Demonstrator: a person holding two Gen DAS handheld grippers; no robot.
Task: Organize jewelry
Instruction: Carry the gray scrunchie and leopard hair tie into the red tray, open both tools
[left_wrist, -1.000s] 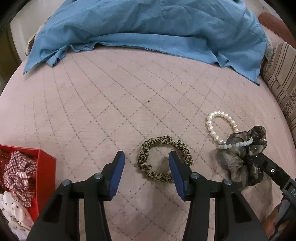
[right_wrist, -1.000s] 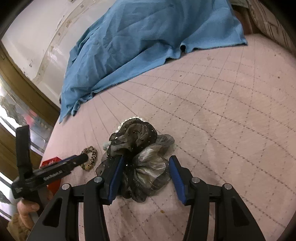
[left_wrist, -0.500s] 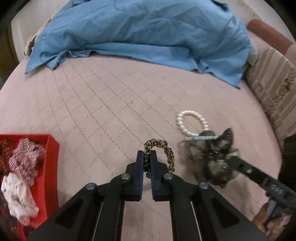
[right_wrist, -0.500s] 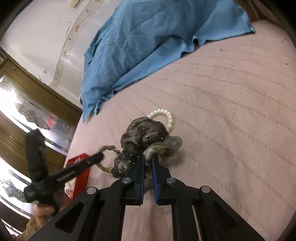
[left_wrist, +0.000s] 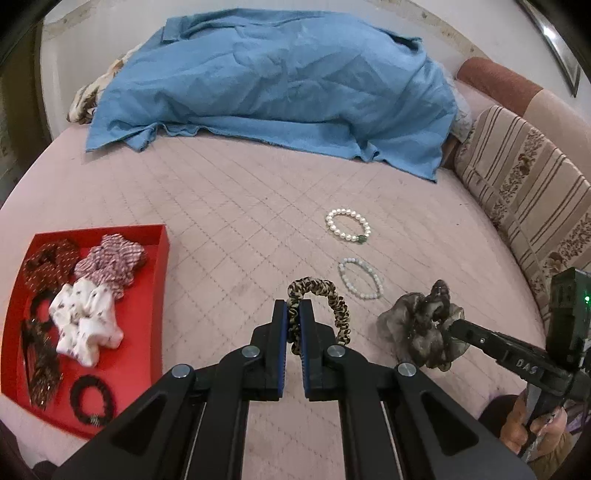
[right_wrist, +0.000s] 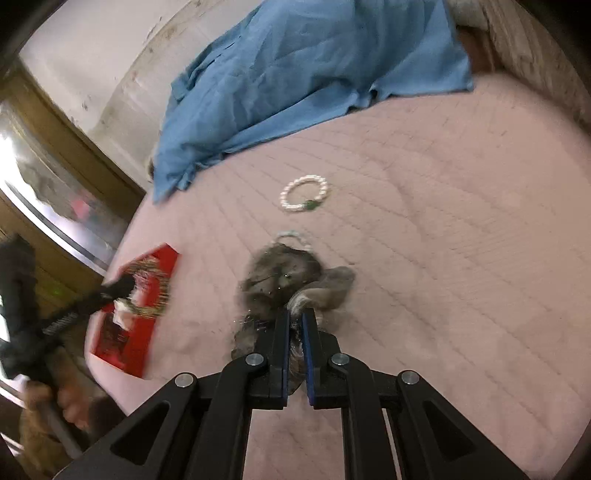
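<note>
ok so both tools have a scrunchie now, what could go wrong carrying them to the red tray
1. The left tool pinches only one thin side of the leopard scrunchie; the rest of the loop hangs free and might slip out or snag.
2. The right tool grips the bulky grey scrunchie by a fold, so it could sag loose.
3. The red tray already looks crowded, so a drop near its rim might spill over.
</note>
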